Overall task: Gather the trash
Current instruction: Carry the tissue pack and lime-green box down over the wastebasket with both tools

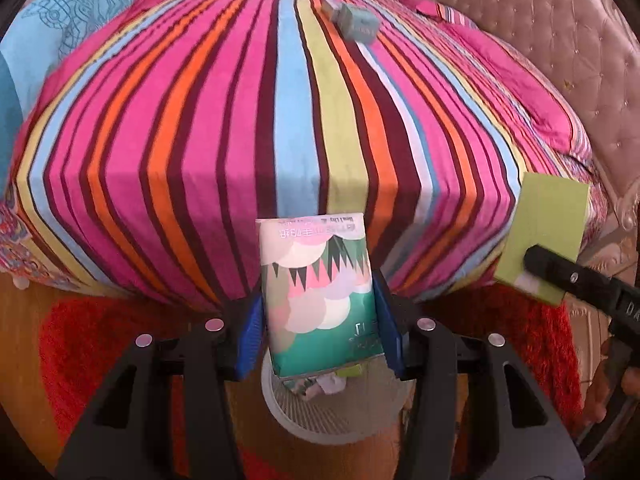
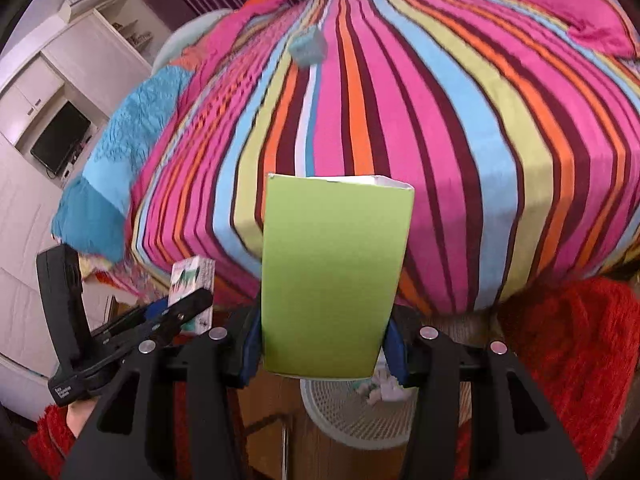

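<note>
My left gripper [image 1: 320,320] is shut on a tissue pack [image 1: 320,292] printed with green, pink and white shapes, held above a white mesh wastebasket [image 1: 320,416] with crumpled trash inside. My right gripper [image 2: 324,332] is shut on a plain lime-green box [image 2: 332,276], held above the same wastebasket [image 2: 348,416]. The green box also shows at the right of the left wrist view [image 1: 544,236], and the tissue pack at the left of the right wrist view [image 2: 192,280]. A small light-blue box [image 1: 356,24] lies far back on the bed, also seen in the right wrist view [image 2: 308,50].
A bed with a striped multicoloured cover [image 1: 280,120] fills the view ahead. A red shaggy rug [image 1: 88,340] lies on the wooden floor around the basket. A tufted pink headboard [image 1: 540,32] stands right. White cabinets with a dark screen [image 2: 60,136] stand left.
</note>
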